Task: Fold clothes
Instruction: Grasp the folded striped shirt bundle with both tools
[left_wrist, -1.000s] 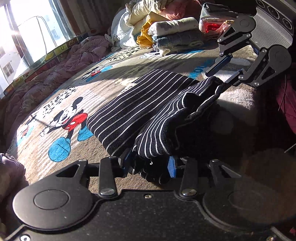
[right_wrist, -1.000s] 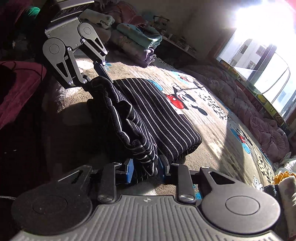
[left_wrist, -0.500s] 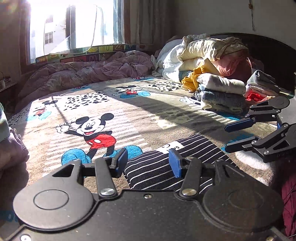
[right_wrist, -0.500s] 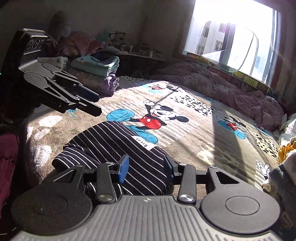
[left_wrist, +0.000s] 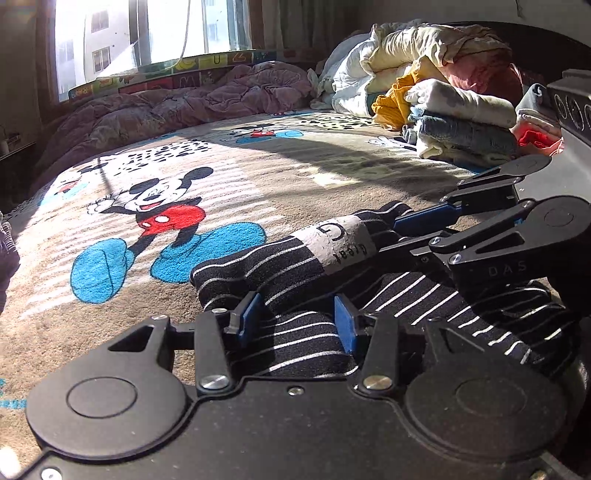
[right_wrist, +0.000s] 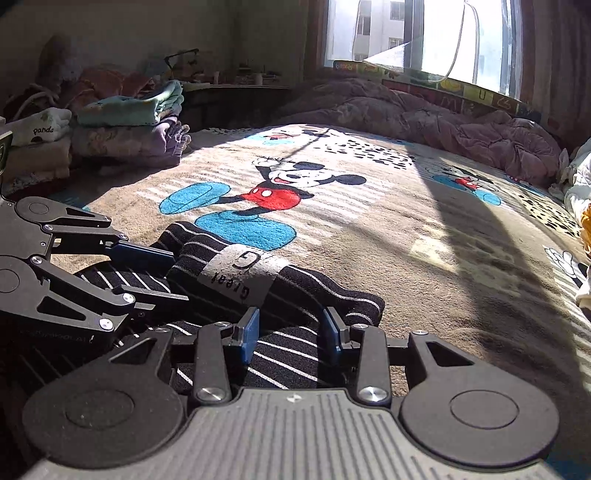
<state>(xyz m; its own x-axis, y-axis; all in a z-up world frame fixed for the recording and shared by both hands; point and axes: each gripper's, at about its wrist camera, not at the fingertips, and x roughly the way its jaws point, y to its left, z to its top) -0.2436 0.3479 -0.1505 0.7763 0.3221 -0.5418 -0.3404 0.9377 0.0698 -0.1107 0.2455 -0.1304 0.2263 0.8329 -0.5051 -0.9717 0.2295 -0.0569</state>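
Striped garment: I see the black, white-striped garment (left_wrist: 295, 266) lying folded on the bed's cartoon-mouse blanket (left_wrist: 258, 177), its white label patch (left_wrist: 341, 242) facing up.
Left gripper: my left gripper (left_wrist: 295, 321) is spread, fingers either side of the fabric, not pinching.
Right gripper: my right gripper (right_wrist: 290, 330) is spread too, low over the garment's near edge.
Background: folded clothes stack (left_wrist: 461, 122) at the bed's far end.

Both my wrist cameras sit low, just above the bed (left_wrist: 258, 177), each looking along its own fingers toward the window edge. They face in from opposite sides; both catch the striped garment (left_wrist: 295, 266) (right_wrist: 295, 284) close up, plus the other gripper.
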